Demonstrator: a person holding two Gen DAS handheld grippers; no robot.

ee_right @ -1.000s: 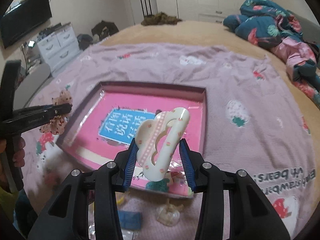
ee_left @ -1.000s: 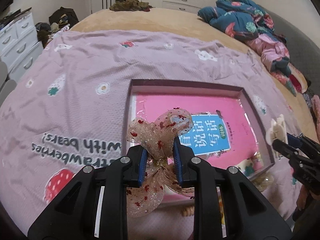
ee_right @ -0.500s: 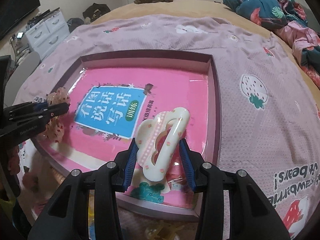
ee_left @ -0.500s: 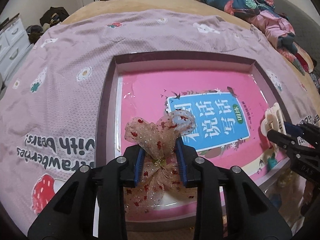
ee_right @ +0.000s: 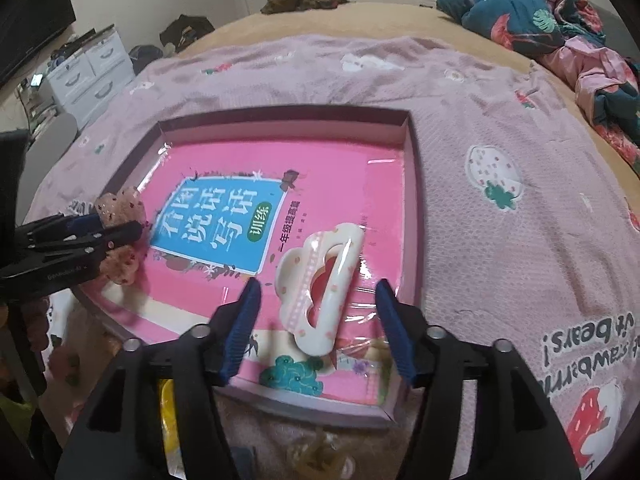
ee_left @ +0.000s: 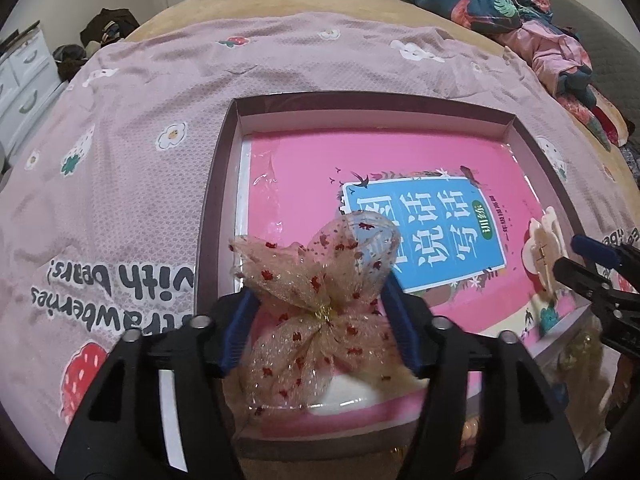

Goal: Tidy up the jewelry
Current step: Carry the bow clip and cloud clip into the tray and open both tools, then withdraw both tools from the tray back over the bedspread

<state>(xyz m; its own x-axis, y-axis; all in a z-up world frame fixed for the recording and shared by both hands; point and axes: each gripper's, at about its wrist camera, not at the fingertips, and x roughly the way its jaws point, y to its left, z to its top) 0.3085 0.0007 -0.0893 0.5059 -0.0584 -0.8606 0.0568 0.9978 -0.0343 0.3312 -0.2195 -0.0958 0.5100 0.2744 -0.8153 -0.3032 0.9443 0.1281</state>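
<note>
- Left wrist view: our left gripper [ee_left: 320, 312] has its fingers spread wide, the tulle bow [ee_left: 320, 300] sitting loose between the blue pads over the near left corner of the shallow box [ee_left: 216, 184]. The bow's wings run roughly across the gap, knot at centre; whether it rests on the pink book [ee_left: 304, 176] inside or is propped on a pad, we cannot tell. At the right edge we see our right gripper [ee_left: 592, 264] beside the cream claw clip [ee_left: 540, 248].
- Right wrist view: our right gripper [ee_right: 318, 300] is likewise spread, neither pad touching the claw clip [ee_right: 320, 288], which lies on the book [ee_right: 352, 184] near the box's [ee_right: 412, 208] right wall, long axis pointing away and slightly right. Both pieces seem delivered; pulling straight back looks right.
- The bow [ee_right: 120, 236] shows only partly behind the left gripper [ee_right: 100, 240]. Small items on the blanket [ee_right: 500, 128] below the box are blurred and cut off.
</note>
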